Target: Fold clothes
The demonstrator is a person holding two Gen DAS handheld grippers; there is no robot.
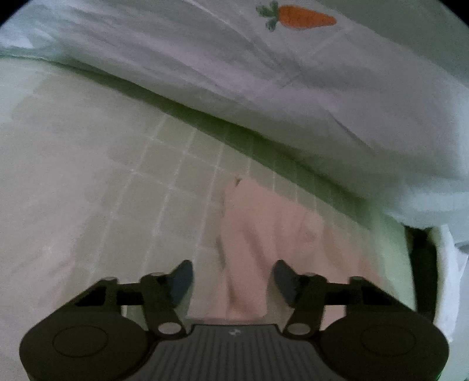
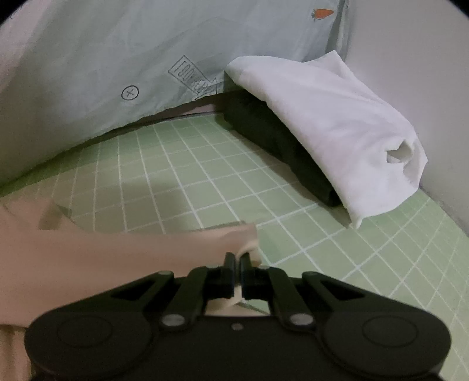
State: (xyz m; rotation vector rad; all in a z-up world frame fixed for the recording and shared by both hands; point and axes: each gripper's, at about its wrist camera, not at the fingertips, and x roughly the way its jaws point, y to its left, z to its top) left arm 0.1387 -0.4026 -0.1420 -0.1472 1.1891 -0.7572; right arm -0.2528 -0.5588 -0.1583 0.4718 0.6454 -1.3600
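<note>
A pale pink garment (image 1: 263, 234) lies on the green checked sheet (image 1: 164, 164), running up between the fingers of my left gripper (image 1: 233, 278). That gripper is open, its jaws spread wide on either side of the cloth and not pinching it. In the right wrist view the same pink garment (image 2: 102, 258) stretches in from the left, and my right gripper (image 2: 236, 260) is shut on its corner. The pinched cloth sticks out a little past the fingertips (image 2: 230, 263) and hangs just above the green checked sheet (image 2: 205, 164).
A light blue duvet with a carrot print (image 1: 304, 17) bulges across the back; the duvet (image 2: 117, 58) also fills the right wrist view's far left. A folded white garment (image 2: 337, 126) rests on a folded black one (image 2: 269, 140) by the wall (image 2: 425, 73).
</note>
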